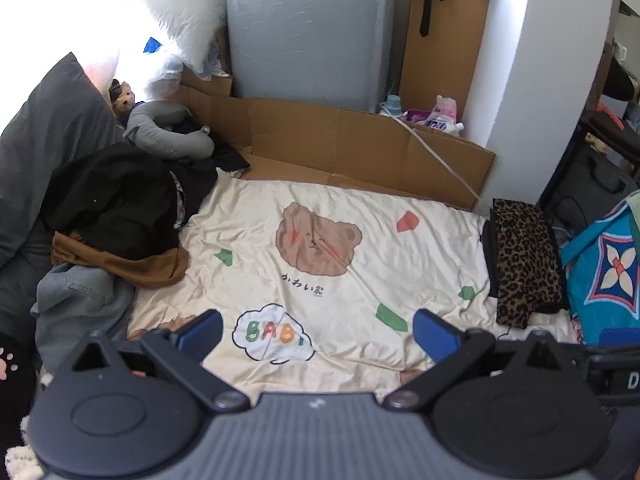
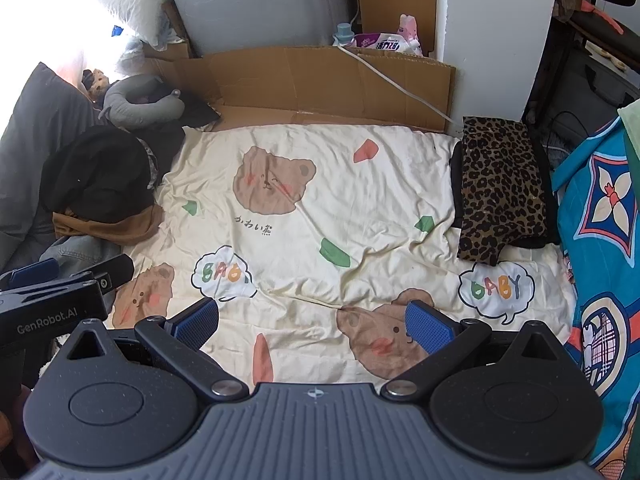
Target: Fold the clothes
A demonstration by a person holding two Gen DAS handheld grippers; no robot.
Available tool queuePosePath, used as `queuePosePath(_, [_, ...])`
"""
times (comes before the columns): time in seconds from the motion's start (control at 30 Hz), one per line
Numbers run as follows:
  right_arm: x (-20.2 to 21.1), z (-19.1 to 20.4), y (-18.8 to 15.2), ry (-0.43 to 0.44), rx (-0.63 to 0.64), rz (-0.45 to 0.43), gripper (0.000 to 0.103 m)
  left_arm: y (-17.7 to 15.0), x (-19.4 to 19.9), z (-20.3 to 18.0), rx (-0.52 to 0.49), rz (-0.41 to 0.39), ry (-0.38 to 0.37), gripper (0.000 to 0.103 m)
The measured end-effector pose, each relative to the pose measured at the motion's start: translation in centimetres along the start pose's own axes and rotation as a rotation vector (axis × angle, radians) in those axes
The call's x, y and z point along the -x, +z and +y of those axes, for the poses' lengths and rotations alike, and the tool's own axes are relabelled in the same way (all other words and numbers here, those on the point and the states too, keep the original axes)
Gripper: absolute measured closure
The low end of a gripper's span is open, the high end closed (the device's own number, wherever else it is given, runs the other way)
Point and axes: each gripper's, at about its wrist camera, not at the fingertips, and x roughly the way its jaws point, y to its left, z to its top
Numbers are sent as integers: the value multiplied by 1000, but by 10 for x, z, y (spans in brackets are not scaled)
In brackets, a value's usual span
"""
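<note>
Both grippers, left (image 1: 318, 330) and right (image 2: 312, 320), gape empty over cream bear-print bedsheet (image 2: 360, 184); folded leopard-print cloth (image 2: 496, 184) at right edge, crumpled dark clothes heap (image 1: 116, 204) at left edge.

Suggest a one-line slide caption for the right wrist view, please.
Open right gripper above the bear-print sheet, folded leopard-print garment at right, unfolded dark clothes pile at left.

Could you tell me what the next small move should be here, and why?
Probably swing the left gripper toward the pile of unfolded clothes and take the black garment on top. Both grippers have their jaws open and hold nothing, the bear-print sheet is free in the middle, and the leopard-print piece already lies folded at the other side.
</note>
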Motion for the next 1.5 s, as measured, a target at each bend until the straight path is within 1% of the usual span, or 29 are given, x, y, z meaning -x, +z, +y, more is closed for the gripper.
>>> queuePosePath(0.23, [-2, 1, -2, 20, -7, 13, 1, 3, -4, -2, 4, 43, 9, 1])
queuePosePath(0.4, [1, 0, 1, 9, 19, 15, 1, 2, -5, -4, 23, 31, 3, 1])
queuePosePath(0.43, [1, -3, 1, 12, 15, 12, 1, 3, -4, 3, 23, 31, -3, 1])
queuePosePath(0.67, [2, -2, -1, 15, 11, -2, 1, 2, -1, -1, 7, 12, 19, 1])
queuePosePath(1.17, [5, 0, -2, 10, 9, -21, 1, 4, -1, -6, -26, -3, 49, 1])
queuePosePath(1.5, [9, -7, -2, 23, -4, -33, 1, 1, -1, -7, -20, -9, 45, 1])
